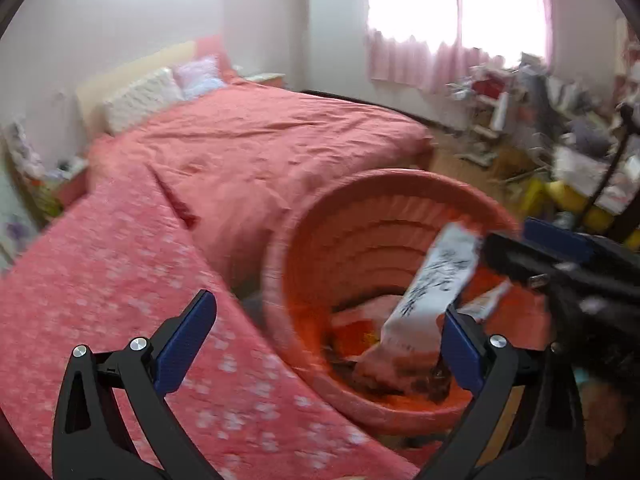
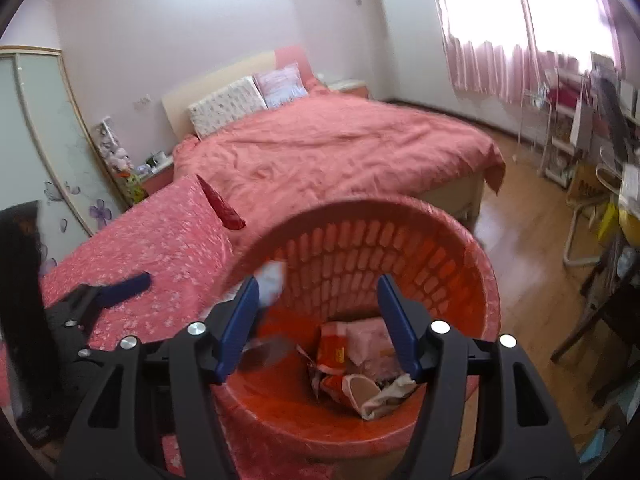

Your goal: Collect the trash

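A red plastic trash basket (image 1: 280, 248) (image 2: 480, 264) stands beside the bed, with wrappers and packets (image 2: 352, 364) in its bottom. A white printed wrapper (image 1: 432, 280) is in mid-air inside the basket, just below my right gripper (image 1: 520, 248); it shows blurred in the right wrist view (image 2: 272, 280). My right gripper (image 2: 316, 320) is open over the basket mouth. My left gripper (image 1: 324, 344) is open and empty at the basket's left rim; it also shows in the right wrist view (image 2: 120, 288). A red wrapper (image 2: 222, 204) lies on the bed.
A bed with a pink floral blanket (image 1: 100, 280) and red cover (image 1: 260, 140) fills the left. Wooden floor (image 2: 520, 260) lies right of the basket. Cluttered shelves and a desk (image 1: 560, 128) stand at the right under the window. A wardrobe (image 2: 36, 140) is far left.
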A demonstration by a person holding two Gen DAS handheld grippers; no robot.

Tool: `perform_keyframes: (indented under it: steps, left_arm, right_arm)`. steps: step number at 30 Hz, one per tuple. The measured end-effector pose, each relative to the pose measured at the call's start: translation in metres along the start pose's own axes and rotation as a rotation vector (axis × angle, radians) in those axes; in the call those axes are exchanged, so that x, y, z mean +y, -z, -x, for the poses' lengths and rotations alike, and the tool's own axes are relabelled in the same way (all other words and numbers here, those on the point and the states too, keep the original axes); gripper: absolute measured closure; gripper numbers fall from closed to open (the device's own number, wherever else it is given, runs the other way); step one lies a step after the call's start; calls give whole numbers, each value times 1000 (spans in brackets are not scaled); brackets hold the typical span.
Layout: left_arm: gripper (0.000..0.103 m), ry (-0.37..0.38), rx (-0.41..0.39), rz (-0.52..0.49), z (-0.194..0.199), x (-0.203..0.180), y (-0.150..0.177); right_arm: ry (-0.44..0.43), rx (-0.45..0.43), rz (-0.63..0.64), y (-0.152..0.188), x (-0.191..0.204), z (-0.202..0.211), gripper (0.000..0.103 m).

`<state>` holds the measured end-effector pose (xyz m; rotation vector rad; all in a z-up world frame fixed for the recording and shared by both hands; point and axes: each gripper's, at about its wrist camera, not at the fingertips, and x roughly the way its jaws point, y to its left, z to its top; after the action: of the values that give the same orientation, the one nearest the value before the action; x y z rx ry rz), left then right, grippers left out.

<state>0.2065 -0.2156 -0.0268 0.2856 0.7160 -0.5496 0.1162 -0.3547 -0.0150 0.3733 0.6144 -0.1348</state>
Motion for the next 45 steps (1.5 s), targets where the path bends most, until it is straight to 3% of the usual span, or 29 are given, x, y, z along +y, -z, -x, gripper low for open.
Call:
perform_keyframes:
  steps: [3, 14, 20, 26, 33, 39, 45]
  left_arm:
    - [2, 17, 15, 38, -6, 6, -2]
    - [2, 45, 2, 57, -1, 0, -6]
    - [2, -3, -31, 61, 25, 16, -5]
    - [2, -85, -73, 110, 87, 55, 10]
    - [2, -270, -155, 170, 188, 88, 53]
    - [2, -391, -226, 220, 247, 91, 102]
    - [2, -452, -234, 295, 270, 92, 143]
  right_arm:
    - [-3, -46, 48, 3, 3, 18, 35]
    - [21, -44, 29, 4, -7, 27, 35]
    - [30, -75, 42, -1, 5, 48, 35]
    - [29, -159, 72, 6, 39, 104, 29]
    - [96, -261, 78, 40, 82, 173, 7]
    - [166, -307, 85, 74, 107, 213, 5]
    - [208, -297, 114, 111, 128, 227, 5]
